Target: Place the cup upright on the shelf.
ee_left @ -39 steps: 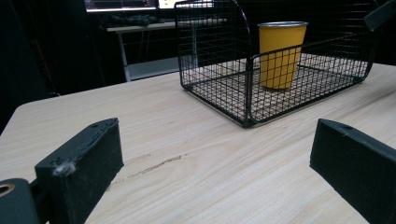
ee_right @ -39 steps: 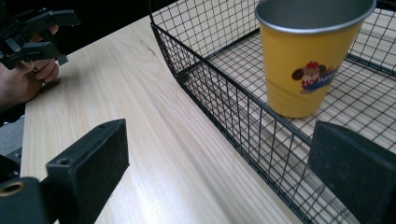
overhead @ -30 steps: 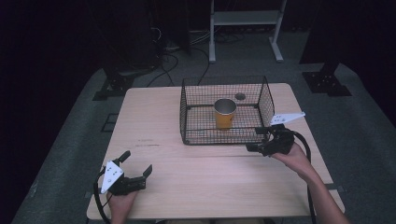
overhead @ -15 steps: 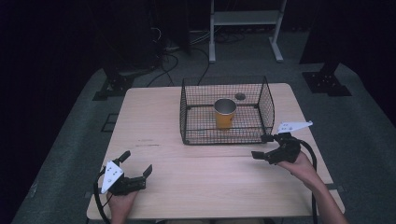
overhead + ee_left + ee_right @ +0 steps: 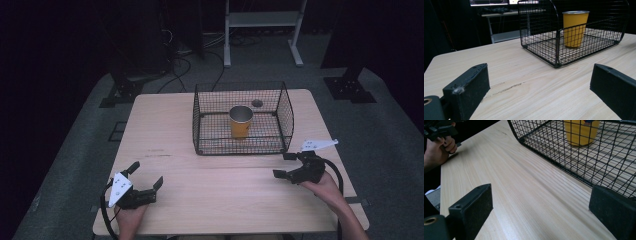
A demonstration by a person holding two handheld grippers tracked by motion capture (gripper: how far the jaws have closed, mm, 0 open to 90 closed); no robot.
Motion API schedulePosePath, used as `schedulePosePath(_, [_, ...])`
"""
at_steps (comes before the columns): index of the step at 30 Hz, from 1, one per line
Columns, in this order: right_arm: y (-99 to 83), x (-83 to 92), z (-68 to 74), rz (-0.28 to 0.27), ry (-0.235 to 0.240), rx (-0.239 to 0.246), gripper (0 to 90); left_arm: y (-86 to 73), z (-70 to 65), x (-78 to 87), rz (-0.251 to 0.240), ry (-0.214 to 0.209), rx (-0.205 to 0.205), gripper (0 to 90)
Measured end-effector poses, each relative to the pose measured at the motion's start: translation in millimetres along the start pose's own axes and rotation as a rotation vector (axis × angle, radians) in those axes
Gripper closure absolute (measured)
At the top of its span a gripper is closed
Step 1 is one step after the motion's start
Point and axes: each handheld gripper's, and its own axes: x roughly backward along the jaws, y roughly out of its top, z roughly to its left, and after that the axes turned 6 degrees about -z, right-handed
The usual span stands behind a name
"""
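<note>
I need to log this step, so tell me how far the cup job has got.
Looks done: the yellow cup stands upright inside the wire basket. In hand: nothing; the right gripper sits near the basket's front corner and the left gripper by the table's near edge, jaws open. Left: nothing evident, as far as the views show.

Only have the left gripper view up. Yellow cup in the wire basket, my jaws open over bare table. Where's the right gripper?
Observer: The right gripper sits on the table near the front right corner of the wire basket, outside it, jaws open and empty.
Operator: Anything else in the basket besides the cup?
Observer: In the high view, only the yellow cup, upright near the middle. A small round dark spot shows behind it; I cannot tell what it is.
Operator: And the left gripper relative to the basket?
Observer: The left gripper is at the near left of the table, well apart from the basket.
</note>
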Motion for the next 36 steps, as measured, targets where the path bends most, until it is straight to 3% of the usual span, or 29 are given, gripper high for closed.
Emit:
schedulePosePath(23, [-21.8,17.8,0.5,-0.036,-0.033,-0.017,4.0,0.0,-0.1,0.0,-0.002,0.002,0.001,1.8])
schedulePosePath(36, [-45.1,29.2,3.8,-0.043,-0.047,-0.035,4.3,0.1,0.2,0.1,-0.003,0.004,-0.001,1.8])
